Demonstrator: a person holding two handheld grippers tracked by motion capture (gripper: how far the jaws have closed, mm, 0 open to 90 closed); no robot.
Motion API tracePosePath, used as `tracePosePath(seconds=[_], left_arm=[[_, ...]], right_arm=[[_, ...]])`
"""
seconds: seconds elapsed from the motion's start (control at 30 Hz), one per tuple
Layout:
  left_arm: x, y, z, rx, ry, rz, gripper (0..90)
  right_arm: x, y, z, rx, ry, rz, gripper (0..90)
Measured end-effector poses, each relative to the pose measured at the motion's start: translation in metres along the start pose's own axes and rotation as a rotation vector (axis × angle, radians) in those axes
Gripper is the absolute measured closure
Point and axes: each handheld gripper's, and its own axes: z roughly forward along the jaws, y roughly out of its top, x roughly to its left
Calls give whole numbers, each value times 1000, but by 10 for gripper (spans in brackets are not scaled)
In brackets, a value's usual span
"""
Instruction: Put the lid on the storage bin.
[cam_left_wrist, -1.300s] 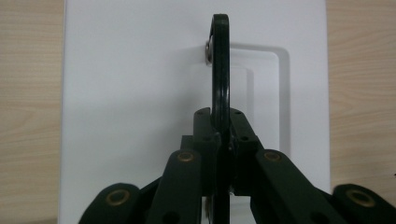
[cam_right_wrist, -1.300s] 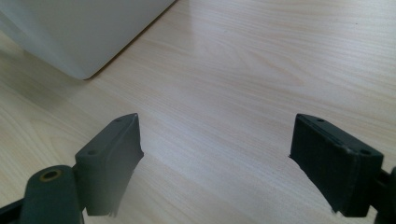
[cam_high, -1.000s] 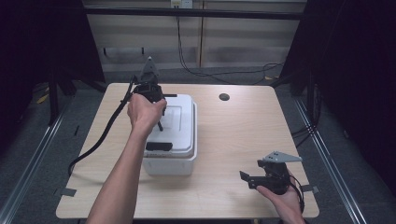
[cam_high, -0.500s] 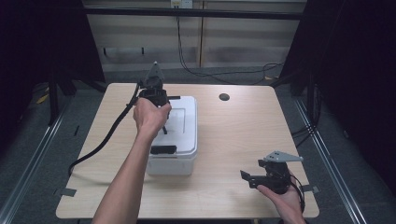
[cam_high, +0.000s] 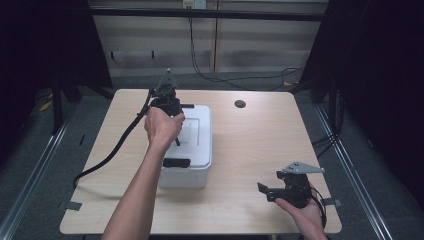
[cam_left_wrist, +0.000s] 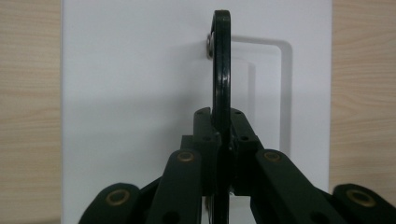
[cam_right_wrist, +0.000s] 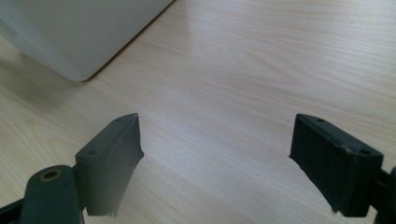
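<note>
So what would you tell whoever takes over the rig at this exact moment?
Left tool: shut on the black handle of the white box's lid, handle raised upright, above the white box.
Right tool: open, holding nothing, low over the bare wooden table near its front right edge.
Done: handle gripped; the front black latch looks shut, the lid seated.
Left: probably lifting the lid or the box by the handle; the right tool could steady it.

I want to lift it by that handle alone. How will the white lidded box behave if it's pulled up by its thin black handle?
The white box looks like moulded plastic, so probably stiff and fairly light. The left tool is shut on the thin black handle, which seems pinned at one end; the box may swing or tilt beneath it. Its smooth lid looks slippery.
</note>
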Motion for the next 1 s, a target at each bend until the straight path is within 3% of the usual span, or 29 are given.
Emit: tracePosePath(seconds=[0.43, 0.67, 0.87, 1.0], left_arm=[[-1, 1, 6, 7, 3, 1, 842], [0, 2, 7, 3, -20, -29, 835], [2, 2, 7, -3, -26, -12, 826], [3, 4, 7, -1, -31, 24, 770]], right_arm=[[0, 0, 0, 2, 2, -2, 160], [0, 0, 0, 4, 1, 0, 160], [0, 0, 0, 5, 3, 0, 160], [1, 0, 0, 6, 3, 0, 160]])
